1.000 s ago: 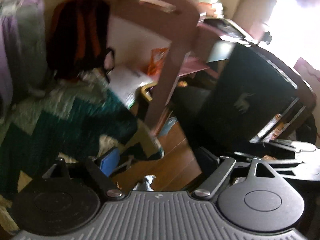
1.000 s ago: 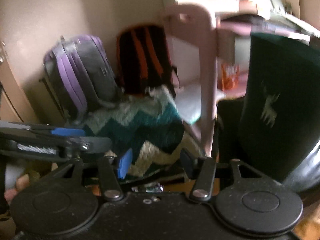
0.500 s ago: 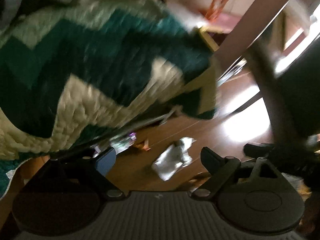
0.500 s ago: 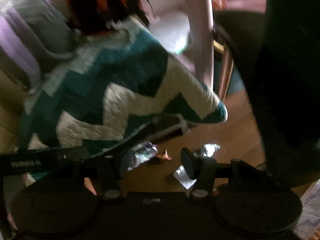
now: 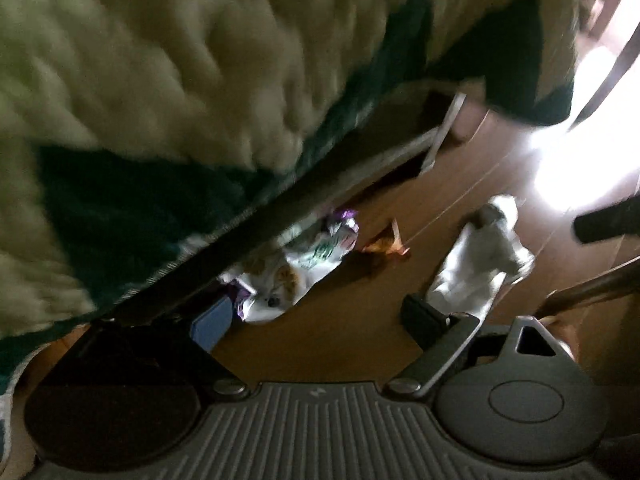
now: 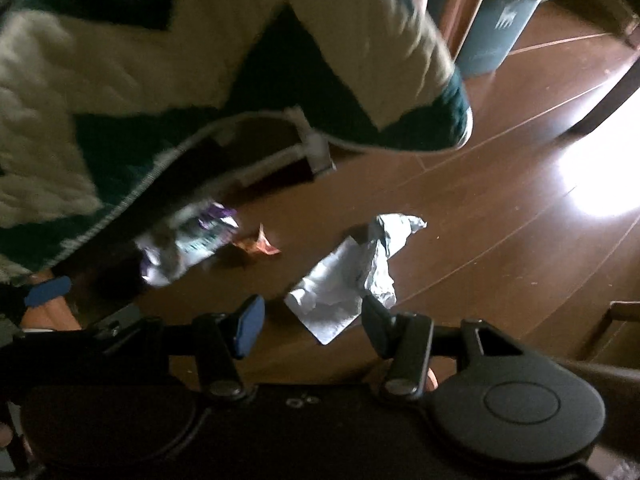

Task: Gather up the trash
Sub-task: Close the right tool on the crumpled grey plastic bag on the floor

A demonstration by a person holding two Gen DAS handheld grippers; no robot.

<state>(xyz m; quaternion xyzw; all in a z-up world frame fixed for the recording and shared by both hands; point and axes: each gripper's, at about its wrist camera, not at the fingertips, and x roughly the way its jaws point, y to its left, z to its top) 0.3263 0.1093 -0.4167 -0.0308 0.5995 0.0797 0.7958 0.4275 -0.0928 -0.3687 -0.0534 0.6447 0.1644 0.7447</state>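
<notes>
Three pieces of trash lie on the wooden floor: a crumpled white paper (image 6: 352,272) (image 5: 476,264), a small orange wrapper (image 6: 256,246) (image 5: 384,244) and a purple-and-white snack packet (image 6: 188,240) (image 5: 304,256) at the bed's edge. My right gripper (image 6: 310,320) is open and empty, low over the near end of the white paper. My left gripper (image 5: 316,316) is open and empty above the floor between the packet and the paper.
A teal and cream zigzag quilt (image 6: 160,60) (image 5: 200,80) hangs over the bed and reaches near the floor. A dark trash bin (image 6: 500,20) stands at the back right by a wooden post. Bright sun glare (image 6: 600,176) lies on the floor at the right.
Both grippers have tilted down from the room and backpacks to the floor and come closer to the trash under the quilt's edge. Both stay open.
</notes>
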